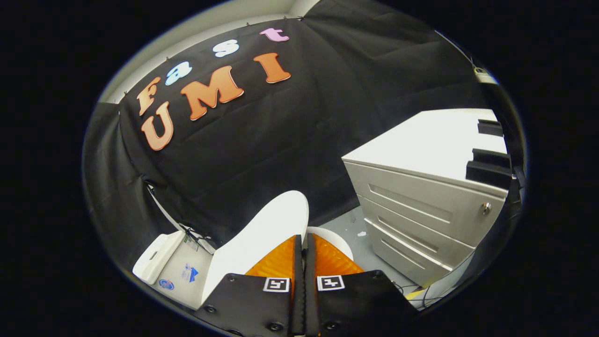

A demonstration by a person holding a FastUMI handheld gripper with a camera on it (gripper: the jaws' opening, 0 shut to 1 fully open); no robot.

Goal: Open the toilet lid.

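The white toilet lid (262, 236) stands raised and tilted, rising just ahead of my fingers towards the black cloth wall. Its right edge runs down into the narrow slit between my two fingertips. My gripper (304, 241) is shut, and both fingers seem to press on that thin lid edge. Right of the fingers a curved piece of the white seat or bowl rim (334, 239) peeks out. Left of the lid sits the white toilet tank (161, 264), with stickers on its top.
A pale drawer cabinet (421, 210) with a keyhole stands close on the right, and black blocks (489, 168) rest on its top. Grey floor (355, 224) shows between the cabinet and the toilet. Cables lie by the cabinet's foot.
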